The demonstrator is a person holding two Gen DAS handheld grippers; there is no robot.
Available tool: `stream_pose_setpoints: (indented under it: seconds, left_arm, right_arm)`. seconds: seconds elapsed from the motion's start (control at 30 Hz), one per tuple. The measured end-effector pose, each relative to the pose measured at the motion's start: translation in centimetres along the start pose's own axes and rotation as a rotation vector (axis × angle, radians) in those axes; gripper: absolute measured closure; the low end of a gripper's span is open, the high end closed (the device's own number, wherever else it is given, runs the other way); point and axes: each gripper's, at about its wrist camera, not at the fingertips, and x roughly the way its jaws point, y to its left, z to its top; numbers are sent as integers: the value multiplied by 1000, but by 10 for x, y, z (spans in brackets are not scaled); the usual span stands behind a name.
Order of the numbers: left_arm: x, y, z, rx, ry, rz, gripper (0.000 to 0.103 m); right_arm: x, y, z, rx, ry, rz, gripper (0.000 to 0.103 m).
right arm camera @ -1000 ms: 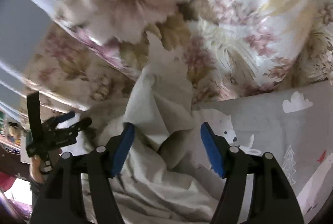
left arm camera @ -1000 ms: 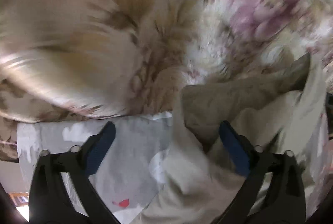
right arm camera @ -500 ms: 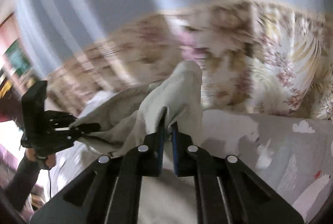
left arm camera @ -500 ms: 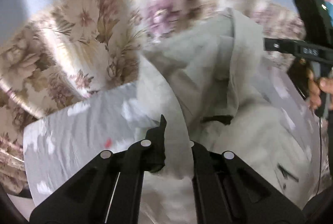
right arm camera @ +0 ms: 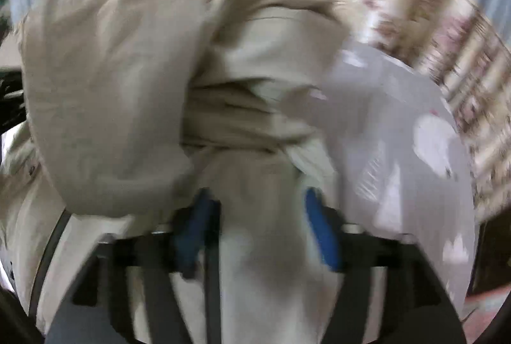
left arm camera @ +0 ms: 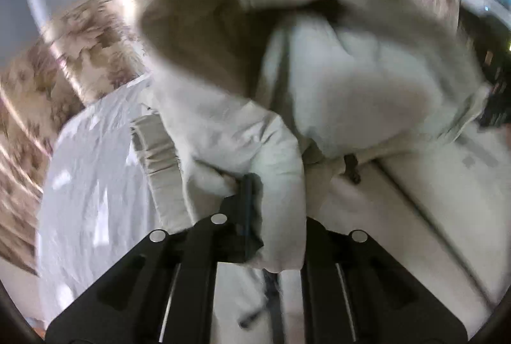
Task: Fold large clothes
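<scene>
A large beige jacket [left arm camera: 351,88] with a dark zipper lies bunched on a grey printed sheet [left arm camera: 89,184]. My left gripper [left arm camera: 271,187] pinches a thick fold of it. One black finger [left arm camera: 246,200] shows and the cloth wraps over the other; the jaws are just starting to open. In the right wrist view the jacket [right arm camera: 111,88] billows up at the left. My right gripper [right arm camera: 255,210] is opening, its blue pads [right arm camera: 319,232] wide apart. Jacket cloth lies loose between them without being pressed. Both views are blurred by motion.
A floral bedspread [left arm camera: 80,34] [right arm camera: 415,8] surrounds the grey sheet [right arm camera: 399,136], with a pale blue wall behind it. A dark object [left arm camera: 495,82], probably the other gripper, shows at the right edge of the left wrist view.
A second ago both jaws stood open over the jacket, then both shut on it and lifted it. Now the right jaws have spread again, and the left still pinches its fold. Both hands have swept sideways.
</scene>
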Motion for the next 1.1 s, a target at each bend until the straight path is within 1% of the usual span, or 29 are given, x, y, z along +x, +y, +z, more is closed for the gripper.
stream_pose_setpoints:
  seconds: [0.03,0.07,0.1,0.13,0.17,0.2,0.23,0.3,0.33,0.37,0.4,0.43,0.5,0.53,0.57,0.6,0.67,0.7,0.73,0.77,0.8,0.83,0.87,0.9,0.93,1.0,1.03,1.07,1.1]
  left_arm:
    - [-10,5,-8,-51,-31,-24,78]
    - [-14,11,-16,-98,-41,-29,63]
    - [-15,13,-22,-124,-41,-25,14]
    - [-17,14,-27,-143,-40,5,8]
    - [-20,12,-34,-118,-44,84,3]
    - [-19,8,-35,-69,-18,123,3]
    - [-20,8,-36,-41,7,162,3]
    - [-29,14,-34,-50,13,210,3]
    - [-35,18,-31,-64,11,192,3]
    - [-46,27,-26,-95,-3,150,3]
    - [-55,33,-21,-120,-27,126,3]
    - [-66,42,-11,-148,-62,95,3]
    - [-72,59,9,-162,-82,59,3]
    - [-69,63,19,-159,-67,49,3]
    - [-64,62,26,-147,-51,38,3]
    - [-54,60,34,-125,-27,16,3]
    - [-30,52,41,-104,17,-15,3]
    - [-11,50,44,-96,60,-44,3]
    - [5,46,46,-92,93,-69,4]
    - [23,42,50,-95,122,-68,8]
    - [37,40,52,-84,143,-67,24]
    - [56,36,57,-61,167,-64,49]
    - [70,35,63,-47,178,-54,51]
    - [81,36,71,-46,174,-58,52]
    - [91,40,81,-53,168,-58,55]
    - [107,45,101,-52,155,-30,58]
    - [118,49,116,-38,143,0,58]
    - [127,50,127,-18,131,35,59]
    - [137,52,137,6,123,81,59]
  right_arm:
    - [-8,-12,-8,79,-35,36,31]
    - [-14,-20,-12,133,-55,55,30]
    - [-18,-27,-15,185,-78,71,27]
    - [-24,-34,-17,231,-111,86,25]
    - [-26,-36,-15,247,-131,95,25]
    - [-29,-38,-13,256,-148,106,25]
    - [-32,-39,-11,256,-160,109,25]
    - [-42,-37,-2,241,-195,124,24]
    - [-46,-33,2,226,-206,147,24]
    - [-50,-25,5,213,-211,170,24]
    - [-51,-21,11,203,-217,195,23]
    - [-55,-15,9,194,-220,216,23]
    - [-48,-9,22,195,-196,319,23]
    - [-48,-7,26,200,-186,356,23]
    - [-42,-2,32,204,-161,400,23]
    - [-33,3,38,201,-122,423,23]
    - [-18,14,45,178,-71,408,23]
    - [-10,19,48,166,-54,403,27]
    - [-3,24,52,155,-48,393,37]
    - [5,29,57,126,-38,375,65]
    - [12,36,65,73,-28,314,66]
    - [15,38,68,34,-31,268,67]
    - [21,43,78,-37,-33,180,68]
    - [27,45,87,-78,-36,111,70]
    - [33,44,96,-105,-38,62,70]
    - [48,38,122,-142,-48,-10,71]
    - [54,36,135,-164,-58,-56,71]
    - [62,33,152,-197,-77,-126,72]
    - [69,28,164,-214,-78,-168,73]
